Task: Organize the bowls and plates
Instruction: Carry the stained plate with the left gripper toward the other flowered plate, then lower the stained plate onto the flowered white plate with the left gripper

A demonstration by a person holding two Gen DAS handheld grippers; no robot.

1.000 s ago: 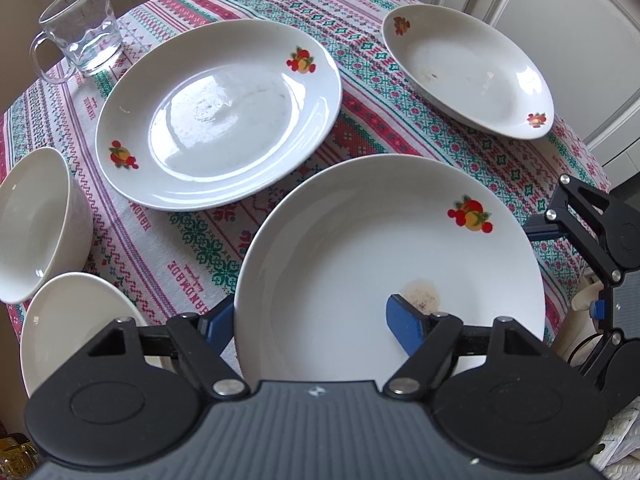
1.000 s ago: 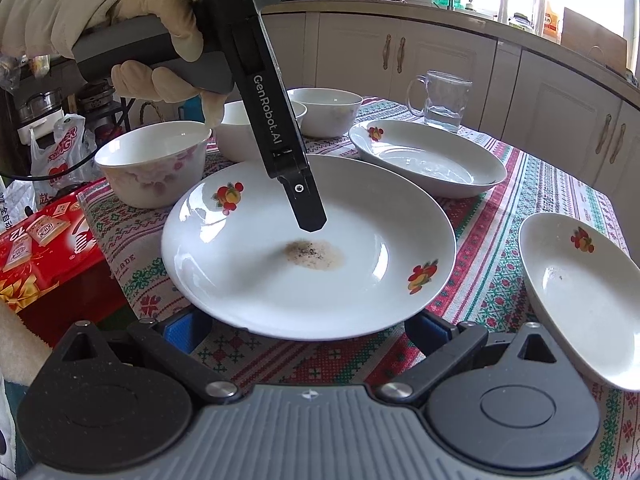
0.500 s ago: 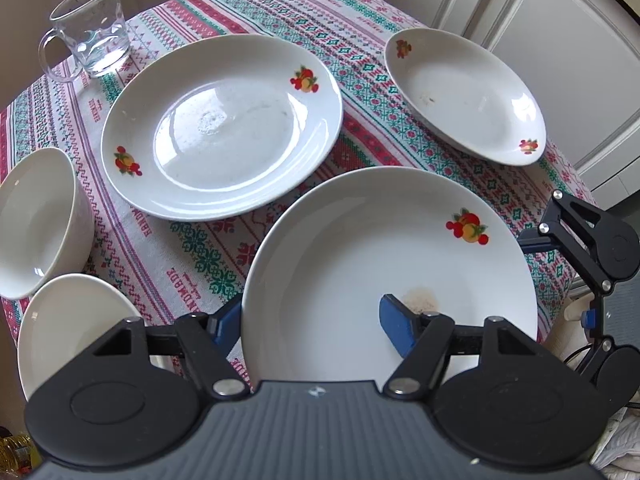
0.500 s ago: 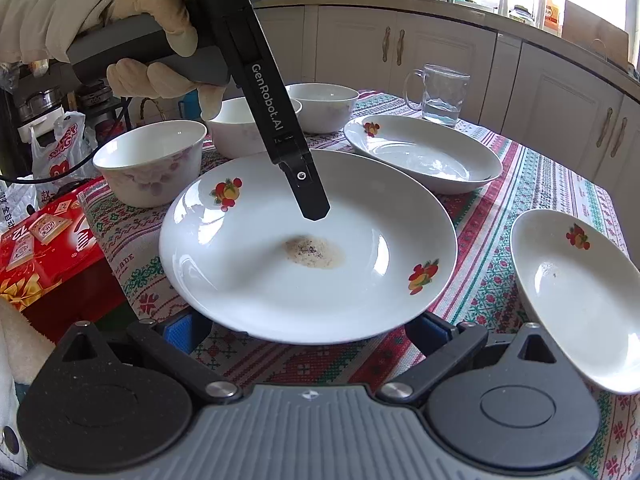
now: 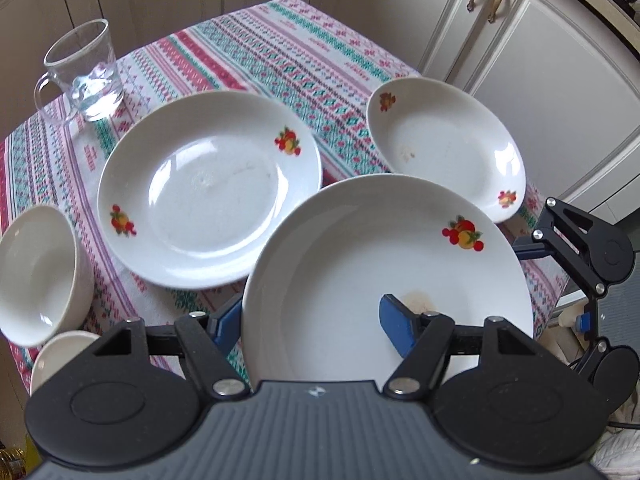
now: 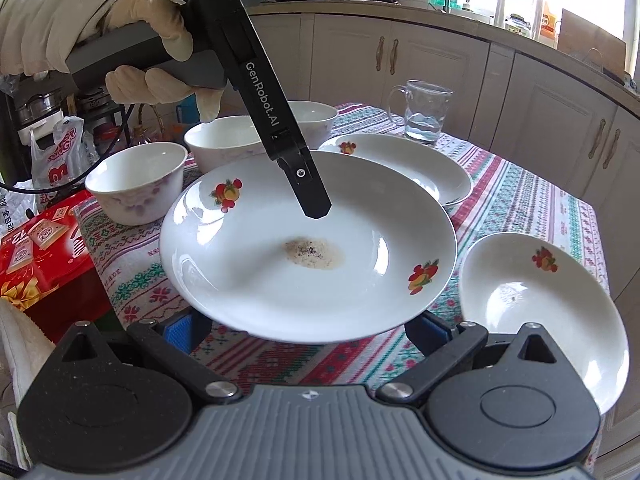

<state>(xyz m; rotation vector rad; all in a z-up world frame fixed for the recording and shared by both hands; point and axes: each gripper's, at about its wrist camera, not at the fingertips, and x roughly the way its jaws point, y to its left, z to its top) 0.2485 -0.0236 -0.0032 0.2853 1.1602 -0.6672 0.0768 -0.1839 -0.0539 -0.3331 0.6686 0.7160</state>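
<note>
The stained plate point(image 5: 360, 264) is a white, shallow-welled round dish with two printed sprigs of red and orange fruit on its rim, one on each side. A brownish, speckled patch of dried residue sits in the middle of its well, plain in the right wrist view point(image 6: 308, 248). It is held off the striped tablecloth point(image 5: 280, 52), tilted slightly, above the near edge of the table.

The left gripper point(image 5: 312, 320) is clamped on this plate's rim: one blue pad lies on the upper face near the stain, and the other blue pad shows below the rim at the outer side. In the right wrist view a gloved hand point(image 6: 132, 36) holds that gripper's grey handle, and its black finger reaches down onto the plate's inner face.

The right gripper point(image 6: 308, 328) hovers just in front of the plate with its blue pads spread wide, one at each side under the plate's near edge; it grips nothing.

Beyond the held plate, a second plate point(image 5: 208, 184) with the same fruit print rests flat on the cloth, and a smaller deep plate point(image 5: 444, 144) lies off to the right near the table's edge, faintly soiled. Three white bowls point(image 6: 136, 180) stand close together at the left side of the table. A glass mug point(image 5: 84, 72) with a little water stands at the far corner. A red box point(image 6: 40, 248) lies beside the table.
</note>
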